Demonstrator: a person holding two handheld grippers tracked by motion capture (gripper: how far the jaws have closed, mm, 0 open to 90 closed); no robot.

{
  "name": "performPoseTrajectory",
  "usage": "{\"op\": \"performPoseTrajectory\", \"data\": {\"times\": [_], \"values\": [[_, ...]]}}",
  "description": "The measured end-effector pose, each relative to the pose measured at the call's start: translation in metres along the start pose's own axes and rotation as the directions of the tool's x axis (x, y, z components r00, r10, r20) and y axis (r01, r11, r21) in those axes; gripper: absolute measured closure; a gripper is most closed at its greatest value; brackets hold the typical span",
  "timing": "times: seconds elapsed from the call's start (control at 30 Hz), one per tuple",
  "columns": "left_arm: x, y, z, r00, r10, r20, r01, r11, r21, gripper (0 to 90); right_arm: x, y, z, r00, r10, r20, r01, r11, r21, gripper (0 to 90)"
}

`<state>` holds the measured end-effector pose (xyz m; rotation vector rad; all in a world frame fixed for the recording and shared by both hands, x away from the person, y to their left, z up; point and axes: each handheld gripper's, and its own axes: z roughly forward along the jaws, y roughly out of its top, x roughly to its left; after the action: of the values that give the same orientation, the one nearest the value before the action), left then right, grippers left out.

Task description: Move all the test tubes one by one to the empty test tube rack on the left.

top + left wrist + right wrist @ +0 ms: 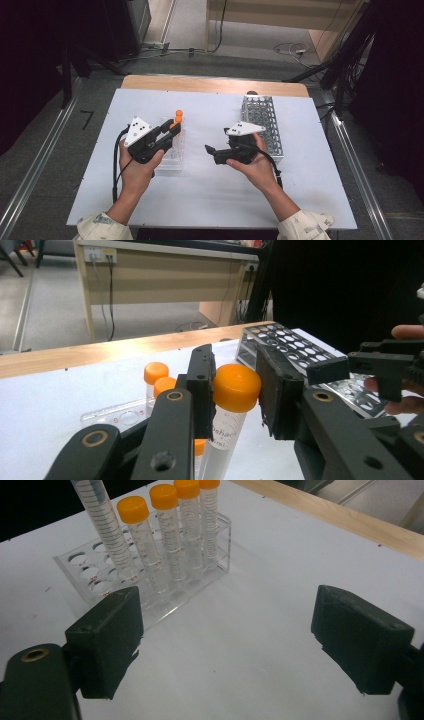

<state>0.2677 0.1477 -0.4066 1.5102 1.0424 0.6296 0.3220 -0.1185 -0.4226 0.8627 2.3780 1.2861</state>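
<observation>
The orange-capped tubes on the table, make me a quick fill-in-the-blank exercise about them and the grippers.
1. The left gripper is shut on a tube's ____ cap.
2. The other tubes stand in a clear ____.
3. The right gripper's jaws stand ____, with nothing between them.
4. The metal rack holds ____ tubes.

Missing words: orange; rack; open; no

Five orange-capped tubes (134,540), one clear rack (210,565), one metal rack (261,122)
</observation>
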Motion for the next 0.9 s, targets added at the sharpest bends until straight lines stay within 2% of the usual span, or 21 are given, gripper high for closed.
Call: {"op": "performPoseTrajectory", "data": {"times": [0.2, 0.6, 0.77, 0.9], "values": [[-0.001, -0.006, 0.002, 0.9999, 0.007, -0.008, -0.007, 1.0, 0.002, 70.8, 0.0, 0.0, 0.0, 1.0, 0.001, 0.0, -0.001, 1.0, -0.003, 12.2], [-0.003, -0.029, 0.01, 0.9969, 0.032, -0.072, -0.029, 0.9987, 0.041, 70.3, 0.0, 0.0, -0.001, 1.0, 0.0, -0.002, 0.0, 1.0, 0.0, 12.2], [-0.004, -0.033, 0.011, 0.9954, 0.048, -0.083, -0.044, 0.9979, 0.047, 69.5, 0.001, 0.0, 0.0, 1.0, -0.004, -0.004, 0.004, 1.0, -0.002, 12.2], [-0.004, -0.033, 0.01, 0.9962, 0.045, -0.075, -0.042, 0.9982, 0.042, 63.6, 0.001, 0.0, 0.0, 1.0, -0.004, -0.004, 0.004, 1.0, 0.001, 12.2]]}}
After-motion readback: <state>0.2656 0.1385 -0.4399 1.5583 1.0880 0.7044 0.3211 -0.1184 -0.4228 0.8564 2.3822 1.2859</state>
